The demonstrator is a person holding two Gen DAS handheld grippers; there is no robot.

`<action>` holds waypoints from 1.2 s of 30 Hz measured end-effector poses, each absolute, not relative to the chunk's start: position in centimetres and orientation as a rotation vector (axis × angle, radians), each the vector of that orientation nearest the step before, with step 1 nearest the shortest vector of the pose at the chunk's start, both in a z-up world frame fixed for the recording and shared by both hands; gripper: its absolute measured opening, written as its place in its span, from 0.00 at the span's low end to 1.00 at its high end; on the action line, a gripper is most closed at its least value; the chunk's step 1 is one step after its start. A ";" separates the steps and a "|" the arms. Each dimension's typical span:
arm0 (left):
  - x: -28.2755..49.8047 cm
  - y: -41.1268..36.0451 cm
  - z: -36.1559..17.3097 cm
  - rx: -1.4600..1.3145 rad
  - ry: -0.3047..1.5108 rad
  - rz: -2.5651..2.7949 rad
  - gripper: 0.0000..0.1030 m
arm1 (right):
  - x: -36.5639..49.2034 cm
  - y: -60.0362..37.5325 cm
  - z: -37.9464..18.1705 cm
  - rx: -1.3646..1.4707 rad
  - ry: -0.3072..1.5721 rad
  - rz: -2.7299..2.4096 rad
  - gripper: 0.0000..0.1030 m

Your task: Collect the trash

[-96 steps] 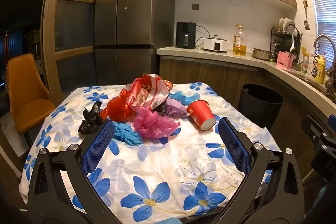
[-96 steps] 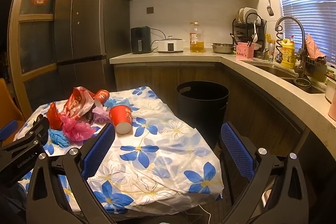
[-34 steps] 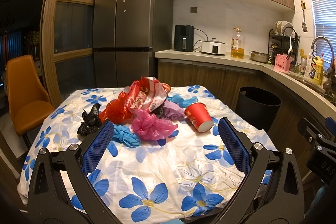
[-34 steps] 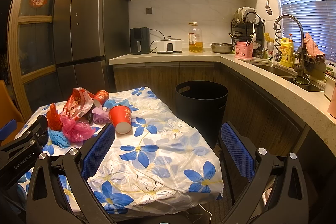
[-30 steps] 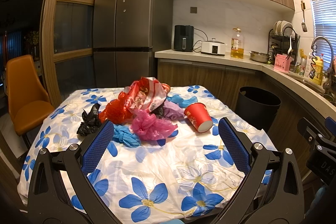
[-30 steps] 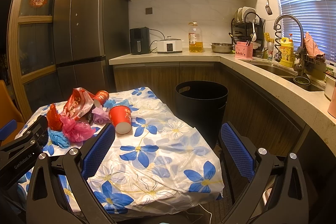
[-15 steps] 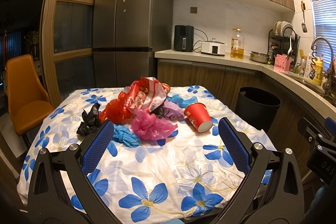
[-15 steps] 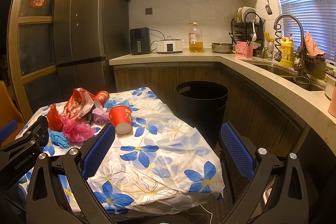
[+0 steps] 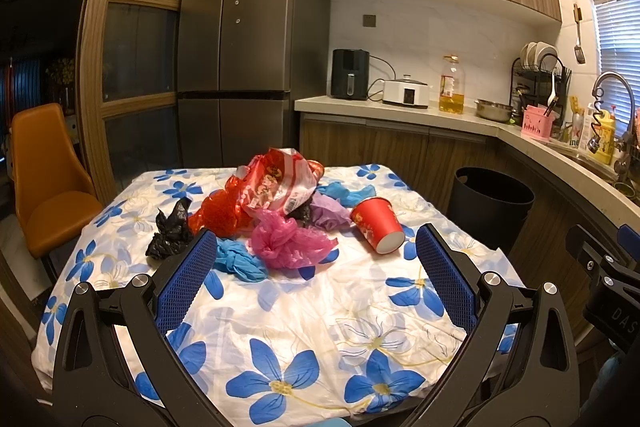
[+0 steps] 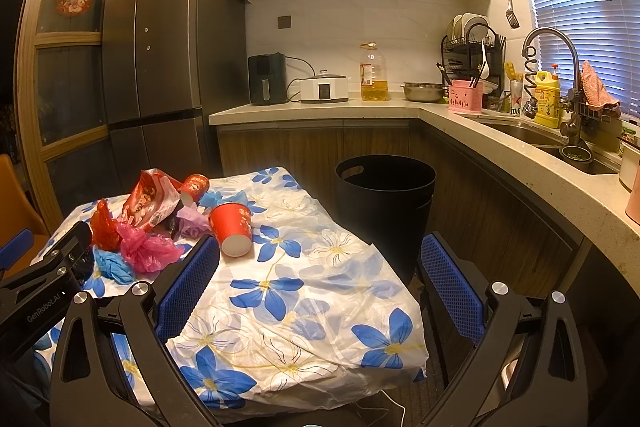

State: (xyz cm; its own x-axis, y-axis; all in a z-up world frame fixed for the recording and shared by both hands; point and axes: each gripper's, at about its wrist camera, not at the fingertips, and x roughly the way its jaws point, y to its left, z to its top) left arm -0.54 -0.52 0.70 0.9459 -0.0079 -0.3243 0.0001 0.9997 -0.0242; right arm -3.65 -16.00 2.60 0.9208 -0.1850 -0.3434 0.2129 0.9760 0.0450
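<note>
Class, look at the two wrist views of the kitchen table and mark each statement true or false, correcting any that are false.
1. The red paper cup lies on its side on the tablecloth. True.
2. The left gripper is shut on the pink plastic bag. False: both grippers, including the right gripper, are open and hold nothing.
3. The black trash bin stands on the floor beside the table. True.
4. The black trash bin already holds the blue glove. False: the glove lies on the tablecloth beside the pink bag.
5. A crumpled black bag lies left of the pile. True.
</note>
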 end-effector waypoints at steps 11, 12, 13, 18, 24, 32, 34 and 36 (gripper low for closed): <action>-0.3 -0.7 1.1 -0.024 0.329 -0.005 0.95 | -3.1 -15.8 2.3 0.089 0.344 -0.197 0.95; -0.4 -0.6 1.0 -0.025 0.329 -0.006 0.95 | -3.2 -15.9 2.4 0.090 0.343 -0.196 0.95; -0.4 -0.6 1.0 -0.025 0.329 -0.006 0.95 | -3.1 -15.9 2.4 0.091 0.342 -0.196 0.95; -0.1 -0.5 1.1 -0.035 0.329 -0.011 0.95 | -2.9 -15.6 2.5 0.093 0.341 -0.196 0.95; 0.5 0.8 -0.1 -0.057 0.328 0.020 0.95 | -1.8 -15.1 1.7 0.098 0.338 -0.143 0.95; 2.4 3.6 -2.3 -0.090 0.329 0.100 0.95 | 0.6 -14.0 0.3 0.105 0.304 -0.019 0.95; 2.9 4.3 -3.0 -0.090 0.335 0.124 0.95 | 1.8 -13.3 -0.2 0.109 0.289 0.017 0.95; 3.4 5.1 -3.5 -0.095 0.340 0.142 0.95 | 2.6 -12.8 -0.5 0.116 0.284 0.041 0.95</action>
State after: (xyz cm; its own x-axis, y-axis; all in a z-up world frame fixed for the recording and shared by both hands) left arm 3.45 5.05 -3.51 0.9330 0.1227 -0.3384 -0.1546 0.9856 -0.0688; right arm 2.56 -12.85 -0.48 0.9590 0.0571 -0.2776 -0.0244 0.9925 0.1198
